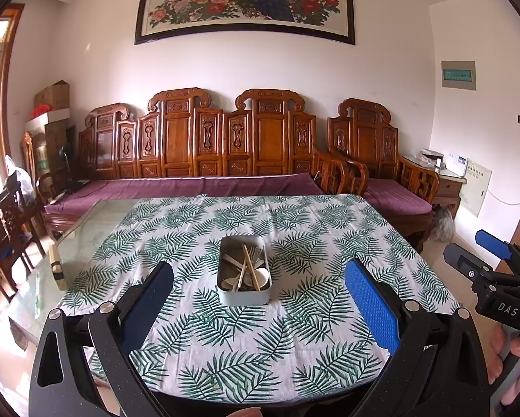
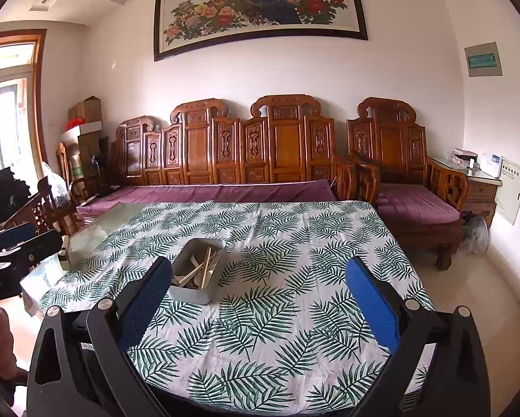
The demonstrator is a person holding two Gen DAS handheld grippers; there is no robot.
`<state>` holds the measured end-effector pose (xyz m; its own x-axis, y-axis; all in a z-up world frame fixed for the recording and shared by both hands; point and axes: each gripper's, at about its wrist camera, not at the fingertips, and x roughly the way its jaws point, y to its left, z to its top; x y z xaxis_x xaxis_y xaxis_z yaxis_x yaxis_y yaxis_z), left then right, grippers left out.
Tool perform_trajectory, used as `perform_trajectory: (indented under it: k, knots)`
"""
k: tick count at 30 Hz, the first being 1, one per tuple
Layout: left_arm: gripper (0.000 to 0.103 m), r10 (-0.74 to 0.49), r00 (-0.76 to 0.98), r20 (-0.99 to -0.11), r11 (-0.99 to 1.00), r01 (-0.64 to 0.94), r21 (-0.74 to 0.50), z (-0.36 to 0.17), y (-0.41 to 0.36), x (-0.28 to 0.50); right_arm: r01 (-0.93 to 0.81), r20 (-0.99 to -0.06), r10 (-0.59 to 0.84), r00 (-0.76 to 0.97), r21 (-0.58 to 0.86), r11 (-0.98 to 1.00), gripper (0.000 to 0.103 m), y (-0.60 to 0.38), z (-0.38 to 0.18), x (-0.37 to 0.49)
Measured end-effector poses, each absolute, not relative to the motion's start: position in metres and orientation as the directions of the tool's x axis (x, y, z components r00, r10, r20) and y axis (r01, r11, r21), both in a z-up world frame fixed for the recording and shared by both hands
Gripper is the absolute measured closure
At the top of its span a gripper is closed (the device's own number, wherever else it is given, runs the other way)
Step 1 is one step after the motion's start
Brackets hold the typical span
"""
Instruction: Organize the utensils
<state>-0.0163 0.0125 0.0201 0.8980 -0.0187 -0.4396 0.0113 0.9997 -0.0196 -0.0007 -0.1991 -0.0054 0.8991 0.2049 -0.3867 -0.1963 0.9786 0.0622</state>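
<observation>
A grey rectangular box (image 1: 243, 295) stands on the leaf-print tablecloth (image 1: 260, 340) in the middle of the table. Inside it lie wooden chopsticks (image 1: 250, 267), white spoons (image 1: 262, 274) and other pale utensils. In the right wrist view the box (image 2: 195, 272) sits to the left of centre. My left gripper (image 1: 260, 299) is open and empty, held above the table's near edge, in line with the box. My right gripper (image 2: 256, 299) is open and empty, to the right of the box. The right gripper also shows at the right edge of the left wrist view (image 1: 492, 260).
Bare glass tabletop (image 1: 86, 239) shows to the left of the cloth, with a small block (image 1: 56, 267) at its edge. A carved wooden sofa (image 1: 207, 153) with purple cushions stands behind the table. Wooden chairs (image 1: 6, 222) stand at the left.
</observation>
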Motion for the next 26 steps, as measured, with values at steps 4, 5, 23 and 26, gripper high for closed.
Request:
perform_trajectory:
  k: [4,5,23,26]
  knots:
    - [0.008,-0.019,0.897,-0.441,1.000,0.011,-0.021,0.0200,0.0134,-0.0159,-0.198,-0.388,0.207,0.898,0.063,0.978,0.003,-0.1975,-0.0070,-0.0010]
    - [0.008,-0.020,0.897,-0.442,1.000,0.011,-0.021,0.0199,0.0133,-0.0158,-0.198,-0.387,0.206,0.899,0.062,0.978,0.003,-0.1977,-0.0068,-0.0005]
    - [0.008,-0.018,0.901,-0.433,1.000,0.015,-0.010,0.0176,0.0100,-0.0166,-0.201,-0.388,0.210,0.898,0.064,0.978,0.003,-0.1960,-0.0095,0.0003]
    - [0.008,-0.016,0.901,-0.434,1.000,0.013,-0.010,0.0171,0.0099,-0.0171,-0.201,-0.388,0.210,0.897,0.064,0.977,0.003,-0.1953,-0.0113,0.0004]
